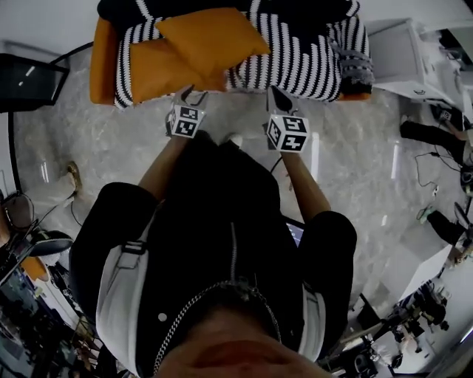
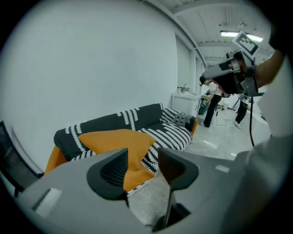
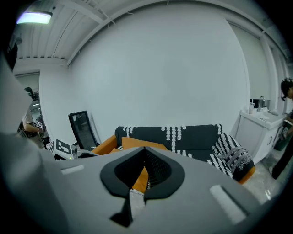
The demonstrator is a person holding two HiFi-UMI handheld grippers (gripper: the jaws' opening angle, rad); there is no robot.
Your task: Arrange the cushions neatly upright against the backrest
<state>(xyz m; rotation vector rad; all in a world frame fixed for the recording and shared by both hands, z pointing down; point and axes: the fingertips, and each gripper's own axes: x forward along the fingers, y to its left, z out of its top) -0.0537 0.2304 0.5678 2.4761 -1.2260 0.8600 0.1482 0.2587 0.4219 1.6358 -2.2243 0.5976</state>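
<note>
Shows two orange cushions (image 1: 211,40) overlapped on the left half of the sofa (image 1: 103,59), one tipped across the other, neither upright against the backrest (image 1: 222,7). Looks like soft, light stuffing under plain cloth (likely to sag and fold if pinched mid-face), so better to take a corner or seam edge, for bunched fabric between the pads. Not fragile, not slippery by the look.

Has the left gripper (image 1: 191,92) near the lower cushion's front edge, jaws apart, nothing between them. Has the right gripper (image 1: 277,96) by the seat's front edge, jaws together and empty.

Offers a striped throw (image 1: 295,63) as the surface: soft, some friction, liable to ruck under a dragged cushion. Holds a grey cushion (image 1: 355,65) at the right end. Beyond: glossy pale floor (image 1: 118,148), white wall (image 3: 160,68), black chair (image 1: 29,81) to the left, white cabinet (image 1: 403,48) to the right.
</note>
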